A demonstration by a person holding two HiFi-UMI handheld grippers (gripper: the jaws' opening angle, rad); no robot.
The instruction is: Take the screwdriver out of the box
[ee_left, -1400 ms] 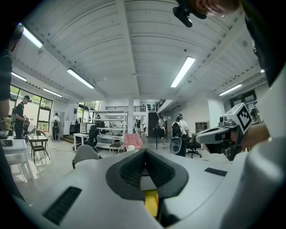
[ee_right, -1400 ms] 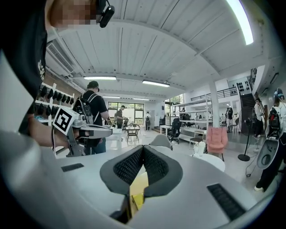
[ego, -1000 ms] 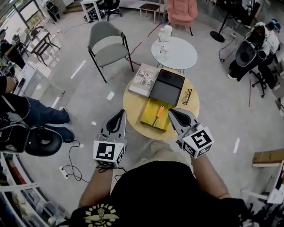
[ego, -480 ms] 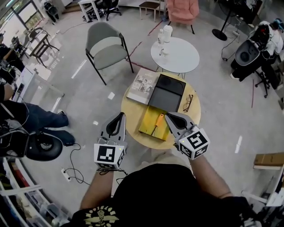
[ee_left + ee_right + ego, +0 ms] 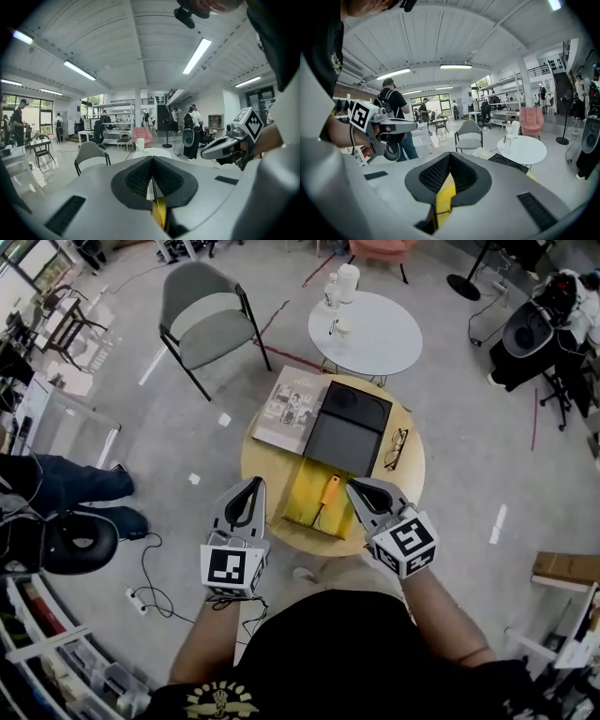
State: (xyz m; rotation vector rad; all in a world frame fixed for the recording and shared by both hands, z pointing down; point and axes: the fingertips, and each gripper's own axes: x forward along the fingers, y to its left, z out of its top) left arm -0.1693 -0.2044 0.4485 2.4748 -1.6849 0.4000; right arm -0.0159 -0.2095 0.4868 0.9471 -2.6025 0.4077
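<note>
**Orange-handled screwdriver lies in the yellow box, both grippers closed and empty**

Orange marks the screwdriver [image 5: 328, 492]: a short, bright handle at the far end and a thin dark shaft that runs toward the person. It lies flat inside the box [image 5: 305, 505], a shallow yellow tray on the near half of a round wooden table [image 5: 262, 465]. The tool sits right of the tray's middle, and nothing else can be made out in the tray. A black lid [image 5: 349, 427] lies open and flat just behind the tray, touching its far edge.

On the same table a book [image 5: 292, 407] rests to the left of the black lid, partly over the table's rim, and a pair of glasses [image 5: 395, 448] lies to its right. A white table [image 5: 370, 338] stands beyond, with a grey chair [image 5: 202, 320] to its left.

The left gripper [image 5: 251, 483] hangs over the table's near left edge, beside the box and apart from it. The left gripper view shows its jaws pressed together with nothing between them. The right gripper [image 5: 352, 487] is just right of the box, its tip near the orange handle but not touching it. In the right gripper view its jaws also meet at the tip and hold nothing, and the yellow of the box [image 5: 444, 197] shows below them.
</note>
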